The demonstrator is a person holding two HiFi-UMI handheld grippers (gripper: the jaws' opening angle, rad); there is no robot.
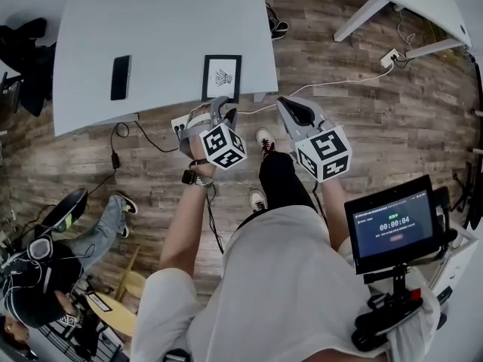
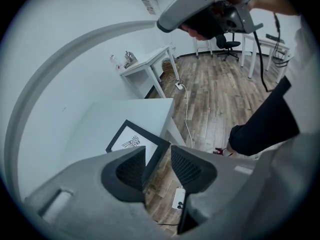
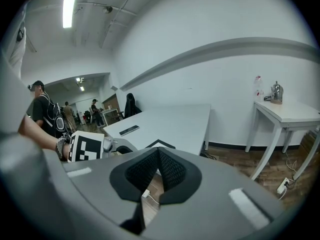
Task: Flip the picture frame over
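Lying face up by the near edge of the white table (image 1: 166, 29), the black picture frame (image 1: 222, 78) shows a small drawing on white paper. A dark phone (image 1: 121, 77) rests on the same table to its left, well apart. The left gripper (image 1: 225, 110) hovers just off the table edge in front of the frame. Its jaws stand apart and clamp nothing, and in the left gripper view the frame's near corner sits beyond the gap, untouched. The right gripper (image 1: 285, 102) hangs beside it, past the table's corner and above the wooden floor (image 1: 392, 119), with its jaws pressed together and empty. A white power strip (image 1: 179, 125) lies on the floor beneath the table edge.
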